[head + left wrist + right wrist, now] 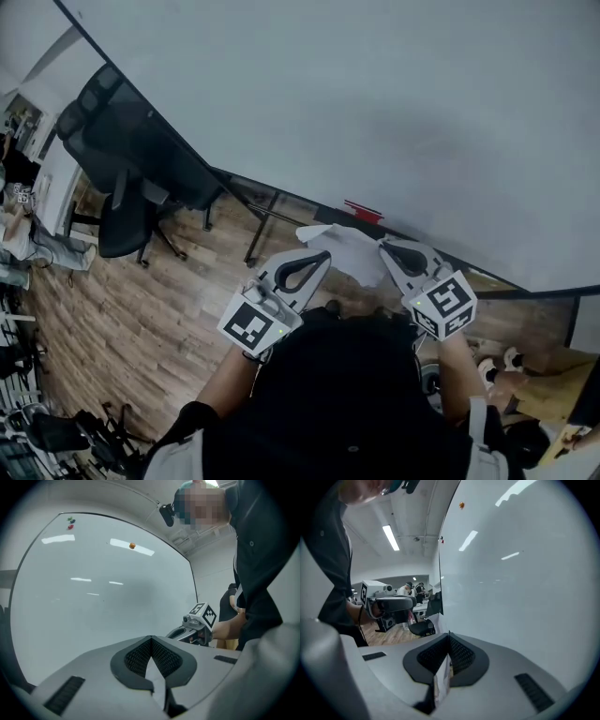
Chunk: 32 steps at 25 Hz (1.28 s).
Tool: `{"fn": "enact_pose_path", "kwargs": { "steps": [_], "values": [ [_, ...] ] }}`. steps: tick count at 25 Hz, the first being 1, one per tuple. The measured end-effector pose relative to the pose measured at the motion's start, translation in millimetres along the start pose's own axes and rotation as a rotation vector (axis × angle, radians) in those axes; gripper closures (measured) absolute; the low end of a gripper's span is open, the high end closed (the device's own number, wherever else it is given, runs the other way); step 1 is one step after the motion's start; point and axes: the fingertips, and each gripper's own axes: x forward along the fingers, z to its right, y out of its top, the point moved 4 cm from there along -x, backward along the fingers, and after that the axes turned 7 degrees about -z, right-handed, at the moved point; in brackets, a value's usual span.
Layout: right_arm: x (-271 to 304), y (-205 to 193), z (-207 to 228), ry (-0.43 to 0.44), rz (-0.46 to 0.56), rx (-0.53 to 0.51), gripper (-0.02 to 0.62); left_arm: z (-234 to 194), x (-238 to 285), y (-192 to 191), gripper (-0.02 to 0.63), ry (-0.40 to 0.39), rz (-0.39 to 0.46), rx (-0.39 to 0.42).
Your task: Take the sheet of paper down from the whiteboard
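Observation:
The white sheet of paper [345, 249] hangs crumpled between my two grippers, off the whiteboard [394, 112]. My left gripper [323, 260] is shut on the sheet's left edge, and a strip of paper [157, 679] shows between its closed jaws. At the sheet's right edge, my right gripper [383, 247] is also shut, with the paper edge [442, 679] pinched between its pads. Both grippers point toward the board, close above its lower edge. Each gripper view shows the other gripper, right [197, 625] and left [391, 604].
An orange magnet [132, 546] and a red [70, 526] and a green magnet [70, 519] stick to the board. A red object [364, 211] lies on the board's ledge. A black office chair [127, 202] stands on the wood floor at left. Desks and people are further back.

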Motion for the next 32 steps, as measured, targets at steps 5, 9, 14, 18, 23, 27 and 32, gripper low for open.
{"fn": "enact_pose_path", "kwargs": {
  "steps": [5,9,14,18,23,27,32],
  "values": [
    [7.6,-3.0,5.3,0.014,0.068,0.131,0.577,-4.4,1.1,-0.9,0.594,-0.089,0.028,0.008],
    [7.7,0.1,4.7,0.010,0.121,0.155,0.577,-7.8,8.5,-4.2,0.594,-0.161,0.036,-0.002],
    [3.5,-0.7,-4.2,-0.018,0.135,0.136,0.577,-5.9,18.5,-9.0,0.594,-0.229,0.052,-0.011],
    [0.0,-10.0,1.9,-0.026,0.126,0.168,0.577,-6.6,22.4,-12.5,0.594,-0.248,0.046,-0.037],
    [-0.9,-7.0,18.5,0.016,0.180,0.203,0.577,-16.8,22.3,-15.3,0.594,-0.220,0.042,-0.034],
    [9.4,-3.0,22.8,0.033,0.163,0.168,0.577,-23.8,16.8,-20.6,0.594,-0.205,0.019,-0.026],
    [16.1,-4.4,18.5,0.055,0.166,0.125,0.577,-29.2,11.6,-27.8,0.594,-0.165,-0.007,-0.054]
  ]
}}
